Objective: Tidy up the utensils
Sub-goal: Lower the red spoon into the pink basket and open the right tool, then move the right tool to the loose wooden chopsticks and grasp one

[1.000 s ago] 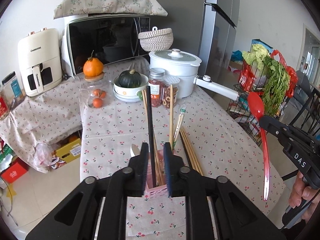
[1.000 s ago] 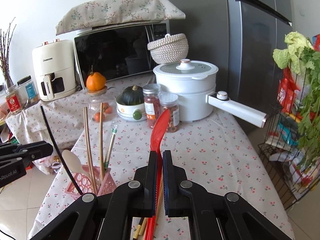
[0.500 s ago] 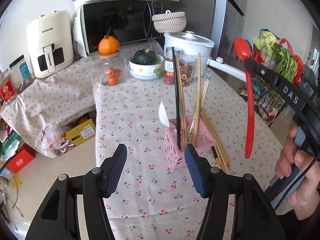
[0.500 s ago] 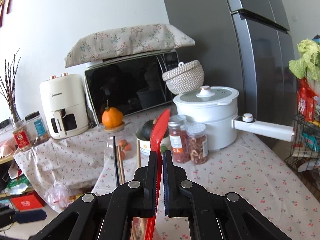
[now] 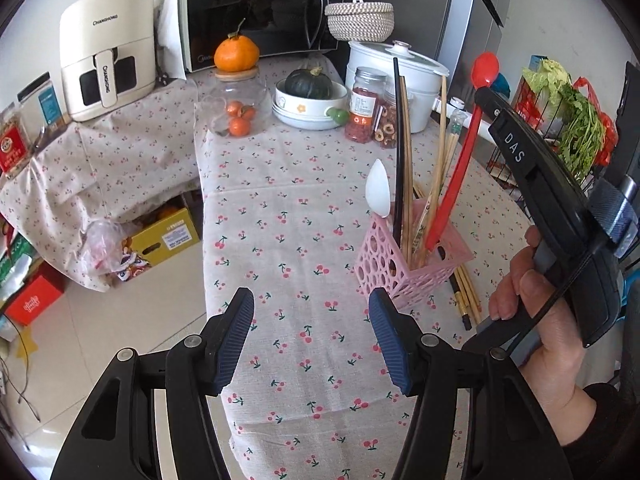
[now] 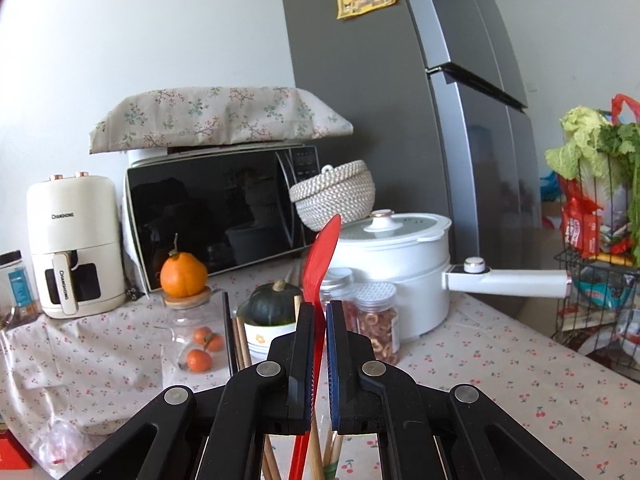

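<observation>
Left wrist view: left tongs [image 5: 311, 336] at 6 o'clock, blue pads spread wide apart, nothing between them, hovering over the cherry-print cloth on the desk [image 5: 280, 216]. Pink perforated utensil basket [image 5: 404, 268] sits at about 3 o'clock from centre, near the right desk edge, just beyond the right pad. Standing in the basket: black chopsticks [image 5: 398, 152], wooden chopsticks [image 5: 442, 148], a white spoon [image 5: 377, 194] leaning at its left corner. Red spoon [image 5: 460, 168] tilted, bowl up at 1 o'clock, handle tip down inside the basket. Right tongs [image 5: 486, 96] come in from 3 o'clock, clamped on the red spoon's upper handle just below the bowl; a hand [image 5: 536, 312] grips the tool body at 4 o'clock. Loose wooden chopsticks [image 5: 466, 292] lie flat on the cloth just right of the basket. Right wrist view: right tongs [image 6: 319, 320] nearly together, pinching the red spoon [image 6: 320, 260], which runs up between the pads toward 12 o'clock. Chopstick tops [image 6: 236, 340] show at 9 o'clock of the pads. Background at 12 o'clock: microwave [image 5: 260, 12], air fryer [image 5: 108, 48] at 10 o'clock, white pot [image 5: 400, 80], green squash in a bowl [image 5: 309, 84], jar with an orange on top [image 5: 236, 92].
</observation>
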The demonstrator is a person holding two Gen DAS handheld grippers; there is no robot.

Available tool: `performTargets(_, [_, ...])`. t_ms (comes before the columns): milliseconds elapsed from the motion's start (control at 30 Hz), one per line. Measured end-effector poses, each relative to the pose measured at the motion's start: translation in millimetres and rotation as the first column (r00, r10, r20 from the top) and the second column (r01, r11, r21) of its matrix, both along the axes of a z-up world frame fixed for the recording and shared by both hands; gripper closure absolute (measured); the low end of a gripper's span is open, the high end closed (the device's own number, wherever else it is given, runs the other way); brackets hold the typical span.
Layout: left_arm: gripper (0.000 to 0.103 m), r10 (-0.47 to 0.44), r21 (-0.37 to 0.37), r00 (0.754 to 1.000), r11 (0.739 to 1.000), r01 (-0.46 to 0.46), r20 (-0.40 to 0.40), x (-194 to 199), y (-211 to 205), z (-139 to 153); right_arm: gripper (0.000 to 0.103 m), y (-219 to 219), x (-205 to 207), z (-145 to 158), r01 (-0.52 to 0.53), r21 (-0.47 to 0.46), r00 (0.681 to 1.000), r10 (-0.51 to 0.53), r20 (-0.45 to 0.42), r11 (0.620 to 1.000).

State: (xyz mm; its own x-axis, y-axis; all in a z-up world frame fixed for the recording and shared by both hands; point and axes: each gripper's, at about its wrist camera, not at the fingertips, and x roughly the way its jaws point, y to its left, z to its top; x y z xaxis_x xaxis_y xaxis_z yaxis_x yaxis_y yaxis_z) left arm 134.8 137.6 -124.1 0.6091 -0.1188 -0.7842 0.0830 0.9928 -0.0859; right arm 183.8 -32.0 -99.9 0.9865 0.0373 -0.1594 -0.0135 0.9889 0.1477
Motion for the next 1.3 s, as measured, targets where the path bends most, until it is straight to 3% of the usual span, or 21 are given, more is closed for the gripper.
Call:
performTargets(167, [0.040,0.000,0.001,1.000,1.000,0.000,-0.005,0.2,1.6,-2.6,0.099,6.9,-1.0,-12.5,0.022,-0.035,1.000,-0.023,-0.012,0.999])
performTargets(367, [0.040,0.001,0.005,1.000,1.000,-0.001,-0.003,-0.1,-0.4,-2.4,0.095,16.2,-11.4,-18.7,-0.051,-0.052,0.997,0.048,-0.056,0.997])
performTargets(567, [0.040,-0.012,0.015,1.000,1.000,0.012,0.001,-2.8,-8.4,-0.5,0.066,6.7,-23.3,-8.5,-0.108,-0.062,0.992,0.104,-0.068,0.992])
performTargets(733, [0.032,-0.017,0.033,1.000,0.999,0.016,0.003,-5.5,-18.0,-1.0,0.045,-18.3,-27.2,1.0,-0.152,-0.068,0.984,0.144,-0.102,0.986])
performTargets(1100, [0.020,-0.008,0.002,0.999,1.000,0.008,-0.044,-3.3,-40.4,-12.3,0.013,-83.5,-31.3,4.5,-0.183,-0.093,0.962,0.159,-0.222,0.979])
performTargets(1300, [0.019,-0.001,-0.029,0.998,1.000,-0.001,-0.060,-1.3,-53.9,-24.9,0.008,-113.0,-9.4,-15.7,-0.224,-0.034,0.902,0.194,-0.385,0.974])
